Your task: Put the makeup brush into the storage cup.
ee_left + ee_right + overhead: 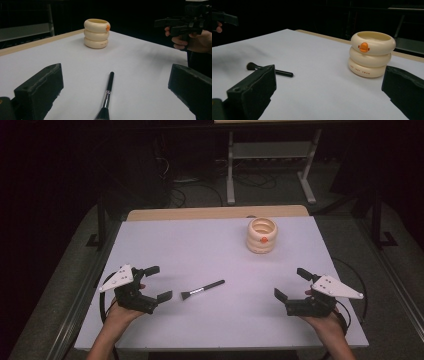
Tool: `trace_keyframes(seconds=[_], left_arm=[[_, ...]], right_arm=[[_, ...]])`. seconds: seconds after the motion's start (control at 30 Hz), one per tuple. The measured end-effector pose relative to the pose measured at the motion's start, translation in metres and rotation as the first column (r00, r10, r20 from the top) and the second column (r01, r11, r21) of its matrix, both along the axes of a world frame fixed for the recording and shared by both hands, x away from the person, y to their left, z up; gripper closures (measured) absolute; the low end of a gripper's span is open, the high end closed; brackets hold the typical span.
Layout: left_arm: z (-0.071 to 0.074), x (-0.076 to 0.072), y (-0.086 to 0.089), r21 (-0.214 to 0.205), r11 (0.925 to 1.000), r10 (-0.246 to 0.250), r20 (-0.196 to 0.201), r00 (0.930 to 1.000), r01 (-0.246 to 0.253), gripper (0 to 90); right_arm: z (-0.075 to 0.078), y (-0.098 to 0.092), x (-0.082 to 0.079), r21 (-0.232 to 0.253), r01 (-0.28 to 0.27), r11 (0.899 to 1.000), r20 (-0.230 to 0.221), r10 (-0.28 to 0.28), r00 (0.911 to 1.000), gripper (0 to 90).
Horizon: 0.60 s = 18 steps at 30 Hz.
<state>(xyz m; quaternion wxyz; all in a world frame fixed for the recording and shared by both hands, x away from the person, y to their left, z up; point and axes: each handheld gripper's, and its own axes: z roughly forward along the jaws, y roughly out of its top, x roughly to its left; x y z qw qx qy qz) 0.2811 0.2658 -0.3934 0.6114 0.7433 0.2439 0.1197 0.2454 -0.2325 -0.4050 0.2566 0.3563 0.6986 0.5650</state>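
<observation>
We hold our left gripper (159,283) low over the near left part of the white surface (215,320), its jaws spread wide with nothing between them. Just to its right lies a makeup brush (202,290), flat on the surface, its dark bristles nearest that gripper and its black handle slanting away toward the far right; gripper and brush are close but apart. In the left gripper view the brush (107,95) lies straight ahead between the two black jaws, bristles nearest the camera and handle pointing away toward the holder. Our right gripper (292,283) sits low over the near right part of the surface, jaws likewise wide and empty, turned inward toward the middle. In the left gripper view that gripper (166,26) shows at the far right, gripped by a hand (197,42). A cream holder (261,235) made of three stacked rounded rings, open at the top and bearing a small orange mark on its upper ring, stands upright on the far right part of the surface, well apart from both grippers and from the brush. In the right gripper view the holder (372,53) stands ahead and to the right, with faint lettering on its lowest ring that we cannot read, while the brush (268,69) lies to the left, partly hidden behind the left-hand jaw.
</observation>
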Motion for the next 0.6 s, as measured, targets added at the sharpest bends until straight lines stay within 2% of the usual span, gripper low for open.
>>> trace_keyframes(seconds=[0.2, 0.33, 0.6], left_arm=[[0.0022, 0.0007, -0.0023, 0.009, 1.0, 0.0, 0.001, 1.0, 0.0, 0.0], [0.0039, 0.0022, -0.0034, -0.019, 0.9998, -0.005, 0.0, 1.0, 0.005, 0.0], [0.005, 0.007, -0.0033, -0.031, 0.9995, -0.013, -0.002, 0.9999, 0.013, 0.0]], right_arm=[[0.0013, 0.001, 0.0, 0.012, 0.003, 1.0, -0.003, -0.003, 1.0, 0.0], [0.0029, -0.001, 0.0, 0.017, 0.012, 1.0, 0.008, -0.012, 0.9999, 0.0], [0.0035, 0.0, 0.0004, 0.017, 0.01, 1.0, 0.015, -0.01, 0.9998, 0.0]])
